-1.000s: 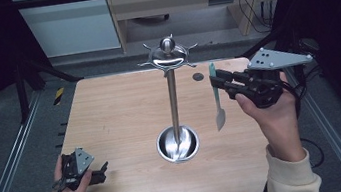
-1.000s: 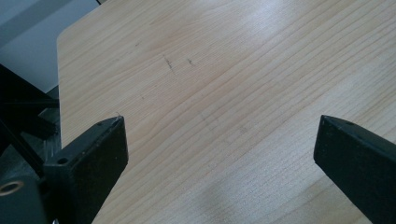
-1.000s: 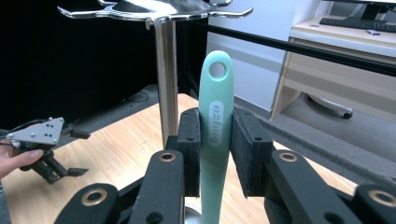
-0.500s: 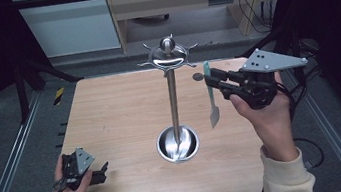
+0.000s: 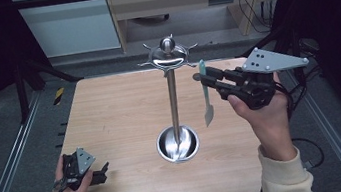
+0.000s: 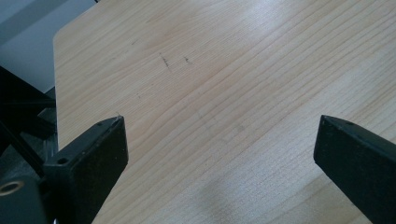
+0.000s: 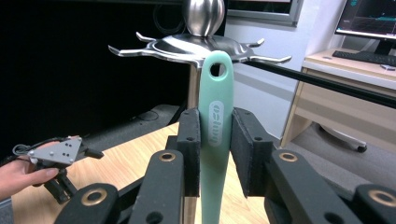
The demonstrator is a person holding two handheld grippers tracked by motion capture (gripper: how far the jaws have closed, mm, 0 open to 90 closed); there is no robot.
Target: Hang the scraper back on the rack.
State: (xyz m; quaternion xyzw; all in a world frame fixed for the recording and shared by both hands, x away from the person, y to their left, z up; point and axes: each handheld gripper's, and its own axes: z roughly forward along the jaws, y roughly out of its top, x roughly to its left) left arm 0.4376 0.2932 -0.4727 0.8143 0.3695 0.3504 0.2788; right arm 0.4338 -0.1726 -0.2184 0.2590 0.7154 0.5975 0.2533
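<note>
**Mint-handled knife held upright beside the hanging stand**

The right gripper (image 5: pixel 205 82) has its fingers (image 7: pixel 189 140) closed on the mint-green handle of a knife (image 5: pixel 206 96), one pad on each flat side of the handle. The knife's long axis runs vertically: the handle end with its hanging hole rises above the fingers, and the pale blade hangs straight down below them, its tip in the air above the counter (image 5: pixel 120 113), not touching it. In the right gripper view the hole (image 7: pixel 215 70) sits just above the fingers and right in front of the hooked arms of the steel stand (image 5: pixel 174 100), whose top disc and ball knob lie just beyond the fingertips. The stand's pole and round base are beside and below the fingers, close to the blade.

The left gripper (image 5: pixel 101 172) rests at the near edge of the counter, well apart from the knife, its fingers (image 6: pixel 91 154) spread wide with bare wood between them.
</note>
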